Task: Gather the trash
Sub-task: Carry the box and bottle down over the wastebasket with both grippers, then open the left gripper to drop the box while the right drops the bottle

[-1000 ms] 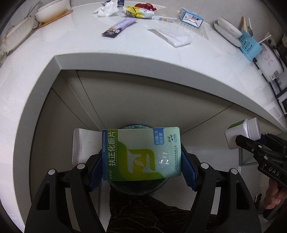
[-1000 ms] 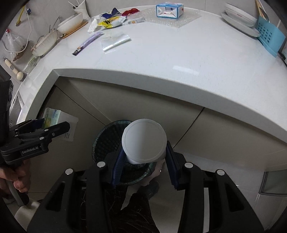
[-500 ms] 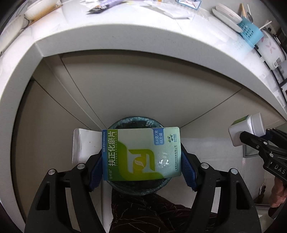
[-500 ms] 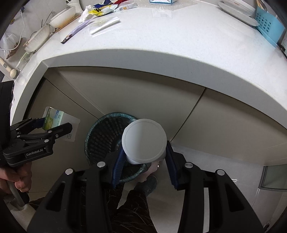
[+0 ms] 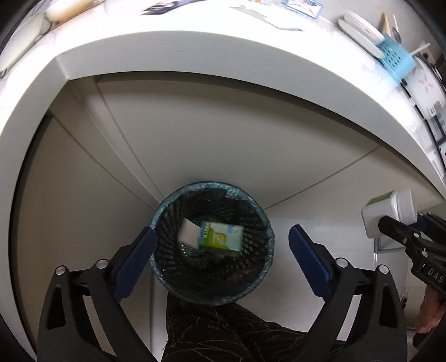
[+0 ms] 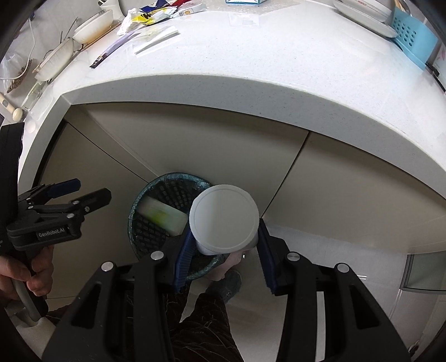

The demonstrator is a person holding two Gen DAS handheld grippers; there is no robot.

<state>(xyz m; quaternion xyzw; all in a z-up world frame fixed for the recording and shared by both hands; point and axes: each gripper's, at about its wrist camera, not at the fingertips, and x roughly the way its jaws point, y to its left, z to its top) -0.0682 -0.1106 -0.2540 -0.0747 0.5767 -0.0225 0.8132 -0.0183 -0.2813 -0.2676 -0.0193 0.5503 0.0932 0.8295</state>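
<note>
— Kitchen cabinets are rising behind the mesh bin (image 5: pixel 211 245), and the white tabletop (image 6: pixel 278 69) above is carrying wrappers (image 6: pixel 150 15). Where is the trash sitting?

— A green carton (image 5: pixel 221 239) is lying inside the bin, below the left gripper (image 5: pixel 223 247), whose jaws are standing wide apart. The right gripper (image 6: pixel 223 247) is clamping a white bottle (image 6: pixel 224 220) by its sides.

— Handling?

— Probably light, rigid, smooth plastic; gripping the body under the cap looks safest.

Left gripper (image 5: pixel 222 242) jaws now spread wide, green box (image 5: pixel 221 238) released and lying down inside the mesh bin (image 5: pixel 164 207).
</note>
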